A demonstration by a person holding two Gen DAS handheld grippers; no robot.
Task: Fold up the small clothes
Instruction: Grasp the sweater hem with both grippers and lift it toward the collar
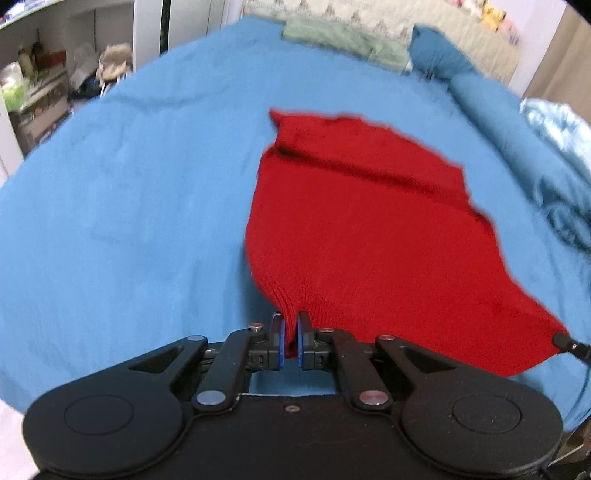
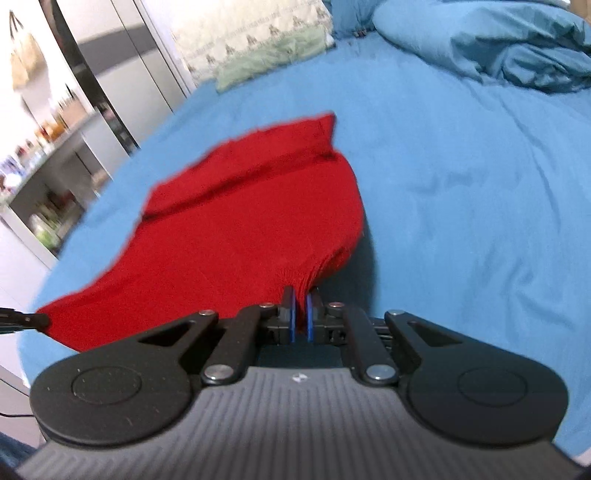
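Note:
A red knitted garment [image 1: 362, 221] lies spread on the blue bedsheet [image 1: 129, 203], with a fold across its far part. My left gripper [image 1: 291, 325] is shut on the garment's near left corner, which is lifted off the bed. My right gripper [image 2: 301, 301] is shut on the near right corner of the same garment [image 2: 240, 229]. The right gripper's tip shows in the left wrist view [image 1: 565, 341] at the garment's right corner. The left gripper's tip shows in the right wrist view [image 2: 35, 319] at the garment's left corner.
A pale green folded cloth [image 1: 343, 40] and a patterned pillow [image 1: 406, 22] lie at the bed's far end. A bunched blue duvet [image 2: 498, 48] lies at the right. A light blue cloth [image 1: 557, 147] sits at the bed's right edge. Shelves [image 1: 33, 88] stand left.

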